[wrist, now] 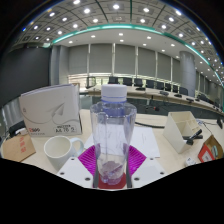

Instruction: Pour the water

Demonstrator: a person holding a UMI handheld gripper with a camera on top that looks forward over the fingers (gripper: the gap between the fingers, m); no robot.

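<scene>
On the desk [150, 135], read from the left side to the right:

- Card [52, 108]: a white folded board, standing upright toward the desk's left end, printed with dark marks too small to read.
- Mug [60, 152]: white, upright, near the front edge just left of the gripper, handle turned toward the bottle. Its inside is not shown well enough to say whether any water is in it.
- Bottle [113, 132]: clear plastic, white cap in place, upright between the fingers. No water line can be made out through the wall.
- Gripper [112, 168]: the magenta pads [92, 158] sit close against the bottle's lower part on both sides, with no gap visible. Judged as clamped on the bottle. Whether the base rests on the desk or is lifted clear cannot be told.
- Box [184, 130]: a white open container, tilted, toward the desk's right end, well apart from the bottle.
- Orange item [211, 150]: at the right front corner, only partly seen, kind unclear.
- Beyond the desk: rows of office chairs [150, 88] and a lit ceiling.

Progress, as a judgement: the bottle appears taken in hand, but it is upright and capped, so pouring has not begun. Left to do: uncap, bring the bottle over the mug, tilt.
</scene>
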